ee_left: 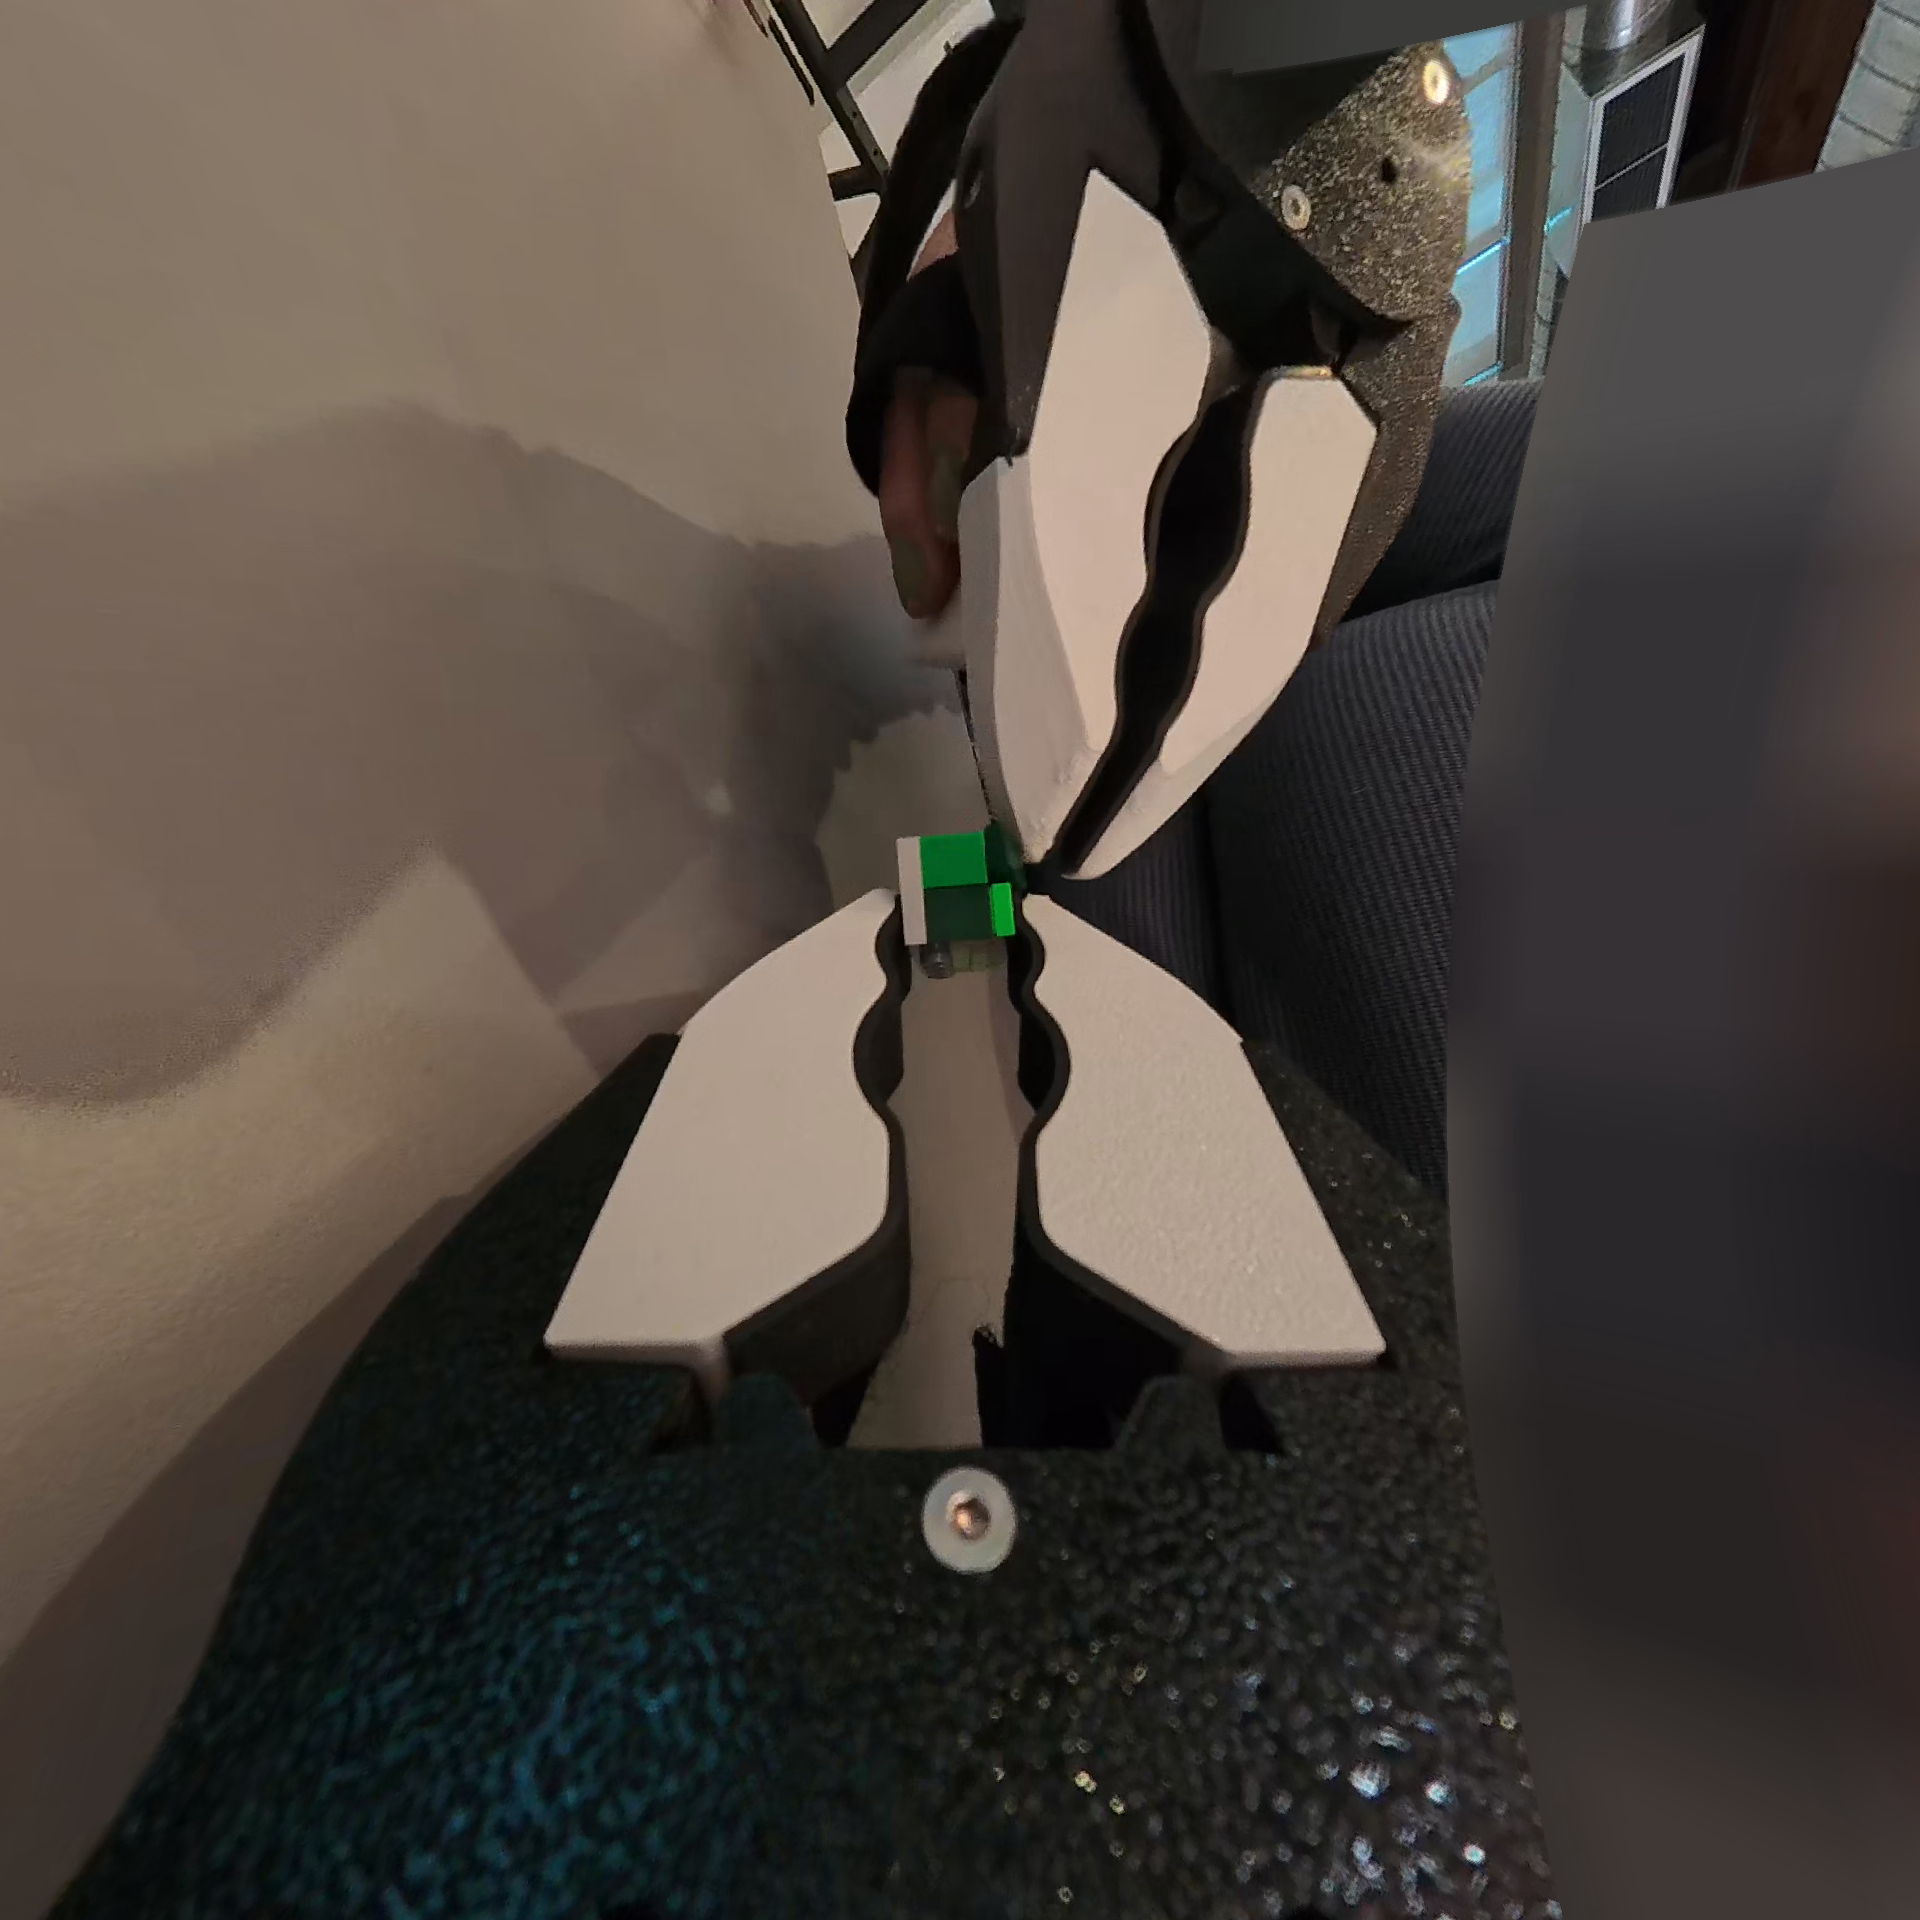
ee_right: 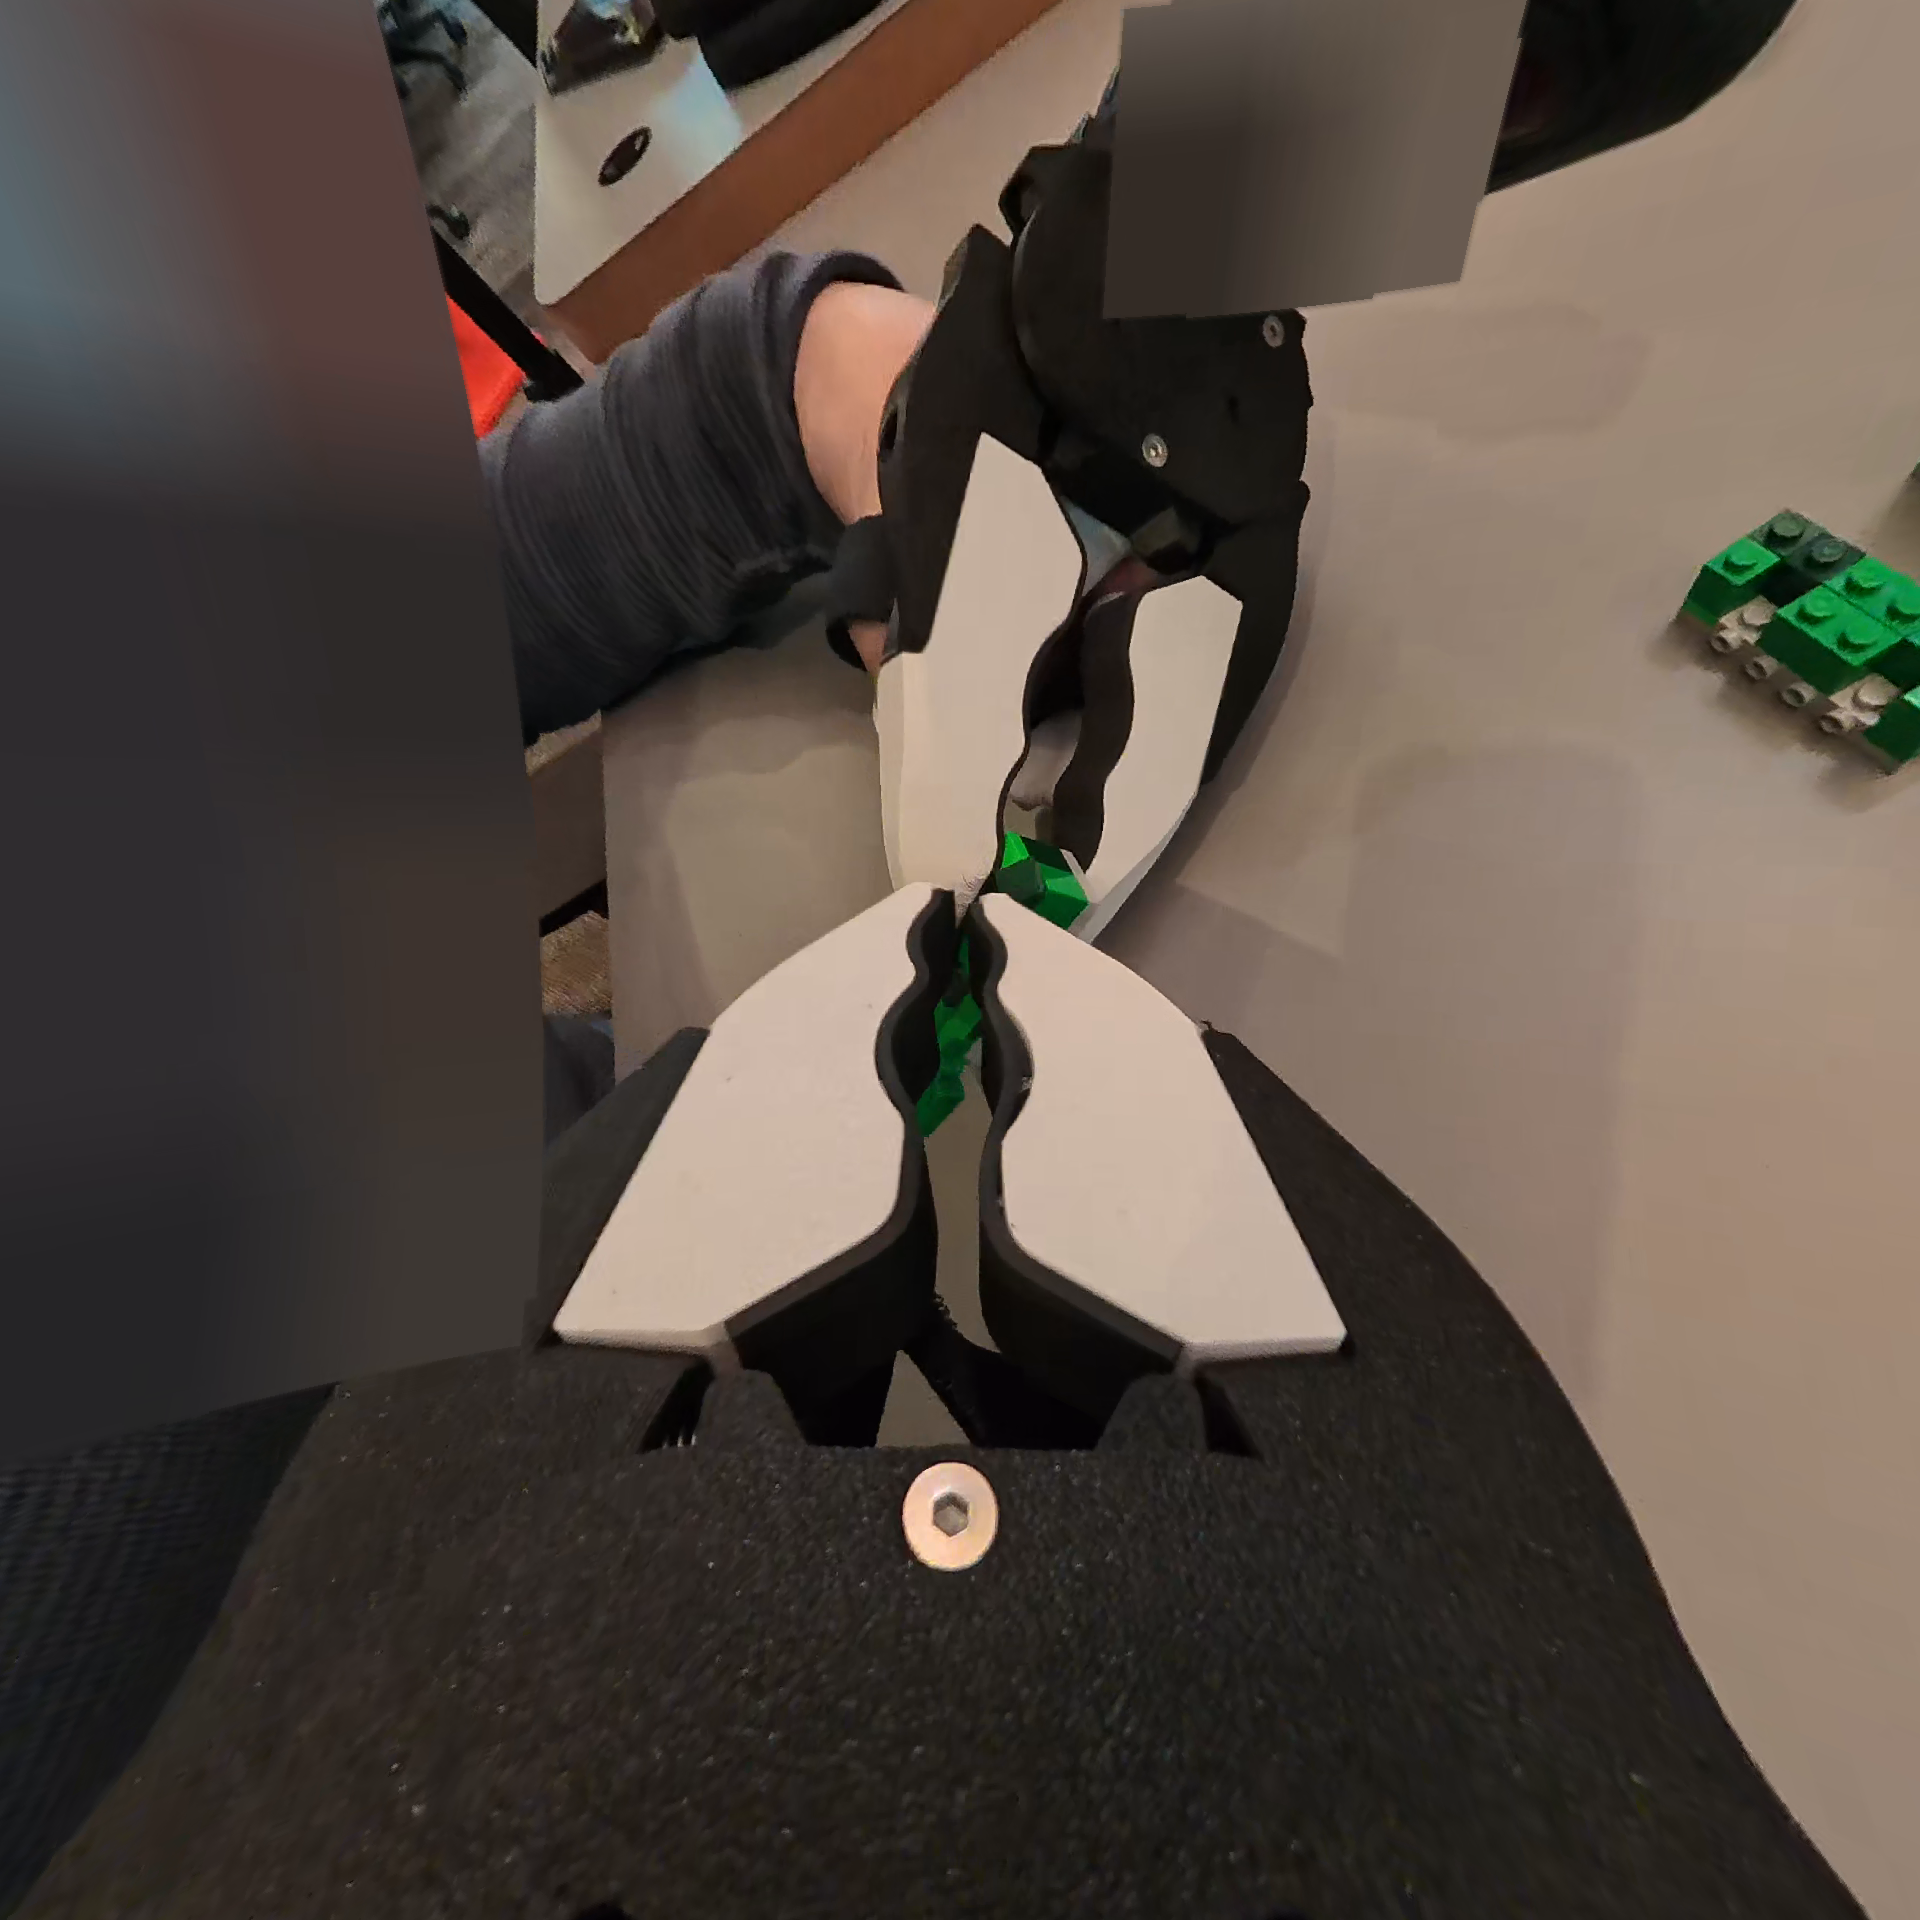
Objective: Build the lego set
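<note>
My left gripper (ee_left: 961, 914) is shut on a small green-and-white lego assembly (ee_left: 956, 888) and holds it above the white table (ee_left: 312, 520). My right gripper (ee_left: 1042, 868) comes in from above, tip to tip with the left one. Its jaws are pinched shut on a dark green piece (ee_left: 1003, 844) at the assembly's edge. In the right wrist view my right gripper (ee_right: 963, 909) is shut, and green bricks (ee_right: 948, 1039) show through the gap between its fingers. The left gripper (ee_right: 1029, 888) faces it, holding the green assembly (ee_right: 1034, 871).
A larger green, dark green and white lego build (ee_right: 1818, 634) lies on the table (ee_right: 1455, 935) at the right. A person's sleeved arm (ee_right: 644, 499) rests at the table edge. A dark fabric chair (ee_left: 1351, 831) is beyond the edge. A hand (ee_left: 925, 520) holds the right gripper. Both grippers' tips are close together, under 4 cm apart.
</note>
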`<state>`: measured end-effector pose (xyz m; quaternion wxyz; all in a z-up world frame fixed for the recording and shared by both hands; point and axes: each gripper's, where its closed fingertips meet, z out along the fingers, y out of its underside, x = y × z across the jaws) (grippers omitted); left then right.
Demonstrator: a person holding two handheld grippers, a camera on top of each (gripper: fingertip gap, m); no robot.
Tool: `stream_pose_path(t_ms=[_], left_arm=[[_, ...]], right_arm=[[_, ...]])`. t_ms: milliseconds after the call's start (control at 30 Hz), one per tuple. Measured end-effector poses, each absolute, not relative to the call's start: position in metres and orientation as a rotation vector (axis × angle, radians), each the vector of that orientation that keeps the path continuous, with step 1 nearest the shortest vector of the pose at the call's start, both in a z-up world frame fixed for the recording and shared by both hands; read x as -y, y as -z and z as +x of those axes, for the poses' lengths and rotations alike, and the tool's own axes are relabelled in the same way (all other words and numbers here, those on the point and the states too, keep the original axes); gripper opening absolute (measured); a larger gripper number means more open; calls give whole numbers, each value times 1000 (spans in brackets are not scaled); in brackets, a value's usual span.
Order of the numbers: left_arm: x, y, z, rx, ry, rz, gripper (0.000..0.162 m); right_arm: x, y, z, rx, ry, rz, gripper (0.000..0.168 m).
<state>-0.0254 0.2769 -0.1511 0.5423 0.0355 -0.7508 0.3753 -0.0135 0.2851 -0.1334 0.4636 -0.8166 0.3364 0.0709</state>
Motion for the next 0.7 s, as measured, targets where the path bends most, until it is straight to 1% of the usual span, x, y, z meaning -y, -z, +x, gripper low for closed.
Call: stream_pose_path(t_ms=[133,267,467,600,700], left_arm=[[-277,151,-26,1783,-892,79,17],[-278,151,-28,1787,-894,59,17],[-278,152,-32,1800,-884,30,17],[-278,151,-32,1796,-888,30,17],[-278,151,-32,1799,-884,29,17]], right_arm=[[-284,129,-10,-787,-119,-2031,3],[-275,127,3,-839,-66,-1986,15],[-280,140,-4,-953,-333,-1908,22],[-282,141,-5,-977,-439,-1843,22],[-283,141,-7,-979,-490,-1811,17]])
